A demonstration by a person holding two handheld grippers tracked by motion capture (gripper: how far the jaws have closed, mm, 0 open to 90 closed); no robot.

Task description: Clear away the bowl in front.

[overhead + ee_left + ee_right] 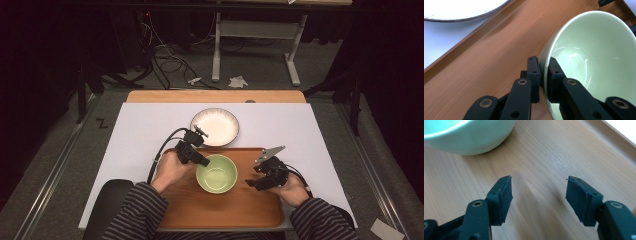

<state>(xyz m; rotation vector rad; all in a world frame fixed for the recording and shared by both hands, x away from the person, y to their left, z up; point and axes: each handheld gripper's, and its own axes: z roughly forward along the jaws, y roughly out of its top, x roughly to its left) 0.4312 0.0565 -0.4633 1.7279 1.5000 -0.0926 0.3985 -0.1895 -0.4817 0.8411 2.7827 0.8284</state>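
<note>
Two grippers over rectangular wooden tray point(220, 210). Left gripper point(544, 75) pinching near rim of pale green ceramic bowl point(216, 173), one jaw inside, one outside; bowl sitting mid-tray. Right gripper point(539, 195) spread wide, holding nothing, just beside bowl. Advisable: lift straight, keep level, steady opposite rim. Bowl's underside hidden; white round plate point(215, 127) beyond tray apparently bare.

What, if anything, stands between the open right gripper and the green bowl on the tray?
Nothing visible does. In the right gripper view, bare wood of the tray lies between the right gripper and the green bowl. The left gripper already clamps the bowl's rim on the other side.
</note>
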